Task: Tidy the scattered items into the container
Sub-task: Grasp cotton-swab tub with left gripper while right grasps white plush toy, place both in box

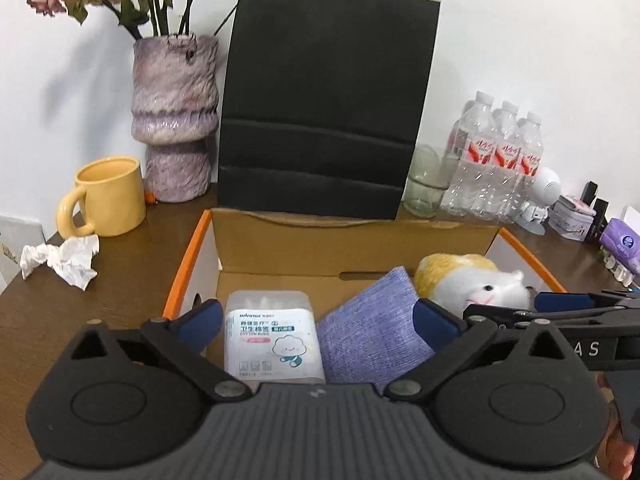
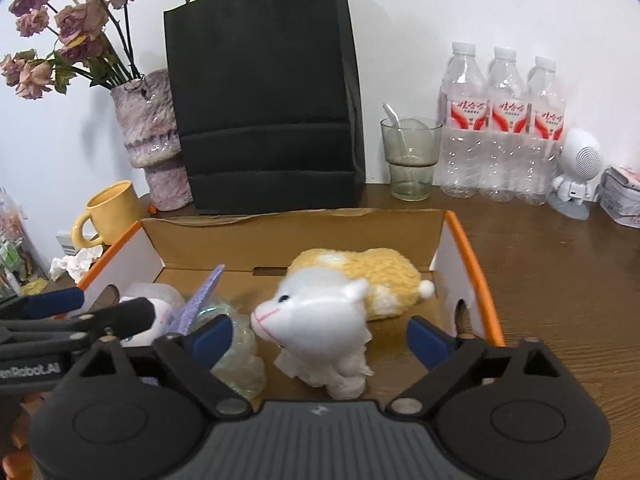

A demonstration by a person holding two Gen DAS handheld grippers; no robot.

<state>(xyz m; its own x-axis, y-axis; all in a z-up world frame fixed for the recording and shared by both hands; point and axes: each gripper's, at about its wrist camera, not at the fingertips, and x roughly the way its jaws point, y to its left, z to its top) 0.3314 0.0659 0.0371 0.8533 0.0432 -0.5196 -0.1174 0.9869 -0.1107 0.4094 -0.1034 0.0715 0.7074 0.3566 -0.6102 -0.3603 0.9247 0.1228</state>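
An orange-edged cardboard box (image 1: 188, 256) (image 2: 468, 248) stands on the brown table. My left gripper (image 1: 318, 322) hangs open over its left half. Below its spread fingers lie a white pack of cotton buds (image 1: 272, 332) and a purple cloth pouch (image 1: 372, 332), which leans on its edge. My right gripper (image 2: 320, 338) is open over the right half. A white and yellow plush toy (image 2: 320, 312) (image 1: 472, 280) sits between its fingers, untouched. Crumpled clear wrap (image 2: 240, 364) lies beside the toy. Each gripper shows side-on at the edge of the other's view.
Behind the box stand a black paper bag (image 1: 320, 120), a purple vase (image 1: 176, 120), a glass (image 2: 410, 160) and three water bottles (image 2: 504, 120). A yellow mug (image 1: 108, 196) and crumpled paper (image 1: 60, 260) lie to the left. Small items sit at the right (image 1: 572, 216).
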